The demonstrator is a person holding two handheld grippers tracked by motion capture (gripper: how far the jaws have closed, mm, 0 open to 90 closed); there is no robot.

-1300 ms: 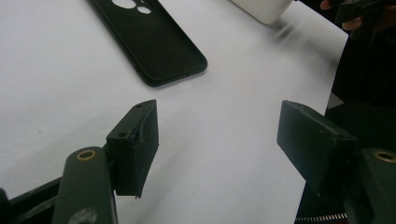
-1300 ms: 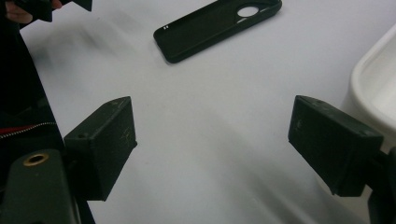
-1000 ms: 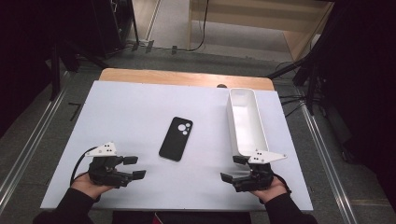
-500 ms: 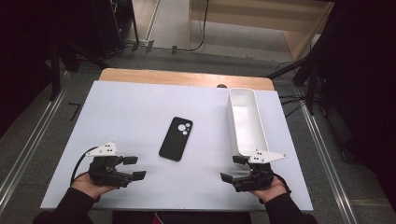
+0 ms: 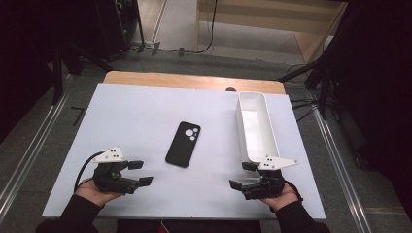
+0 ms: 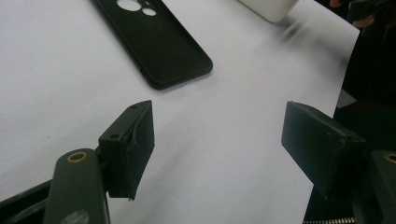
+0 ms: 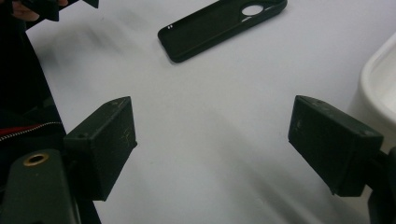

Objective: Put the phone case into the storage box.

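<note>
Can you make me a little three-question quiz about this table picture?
1. True or false: the left claw is holding the black phone case.
2. Which claw is nearest the white tray: A left, B right?
3. Fill in: the phone case lies with its camera holes toward the ___ edge of the table.

Key: 1 false, both claws are open with nothing in them. 2 B, the right claw. 3 far.

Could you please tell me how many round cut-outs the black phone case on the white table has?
3: on the black rubbery phone case, one large hole and two small ones cluster at its far end, toward the long white plastic tray. None seems hidden.
</note>
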